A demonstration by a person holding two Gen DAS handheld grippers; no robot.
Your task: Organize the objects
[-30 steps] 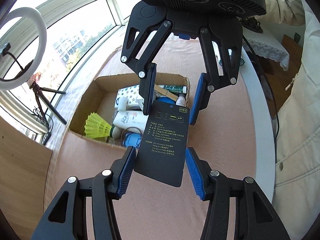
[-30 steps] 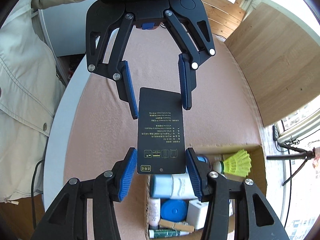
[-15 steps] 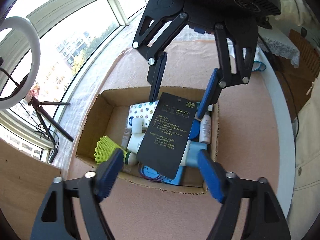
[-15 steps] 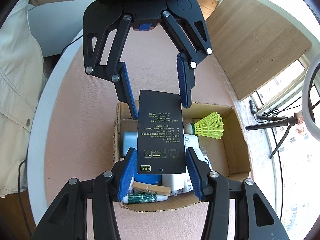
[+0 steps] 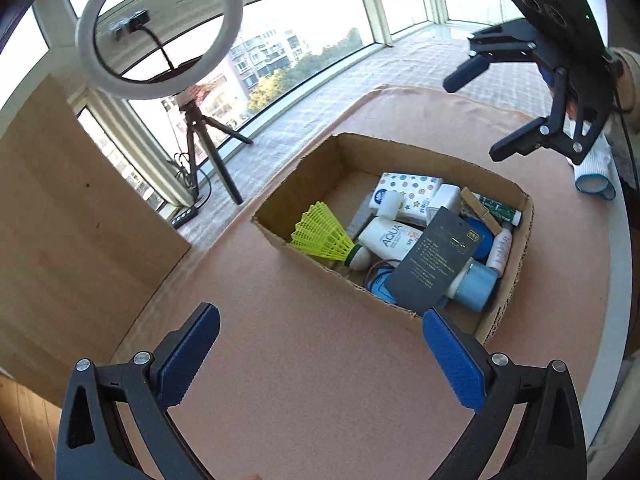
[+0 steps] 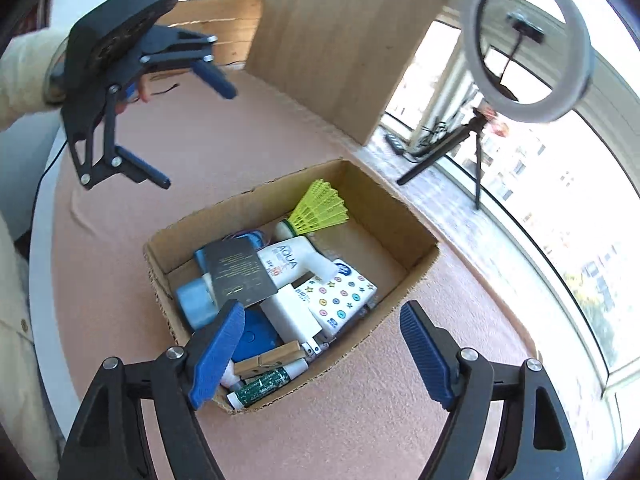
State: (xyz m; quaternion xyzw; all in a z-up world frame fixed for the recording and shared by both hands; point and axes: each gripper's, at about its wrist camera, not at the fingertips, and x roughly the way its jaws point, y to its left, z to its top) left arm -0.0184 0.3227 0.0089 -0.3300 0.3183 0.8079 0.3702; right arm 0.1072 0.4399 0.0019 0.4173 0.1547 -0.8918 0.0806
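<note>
The dark card (image 5: 434,262) lies inside the cardboard box (image 5: 308,164) on the pink-covered table (image 5: 304,360), resting flat atop a white AQUA tube (image 5: 390,237) and a pale blue roll (image 5: 478,284), beside a yellow shuttlecock (image 5: 320,234). The left gripper (image 5: 320,354) and right gripper (image 6: 322,346), jaws just opened wide and empty, hover clear of the box.

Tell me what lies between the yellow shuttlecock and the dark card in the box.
The white AQUA bottle lies between the shuttlecock and the card, clearest in the left wrist view.
</note>
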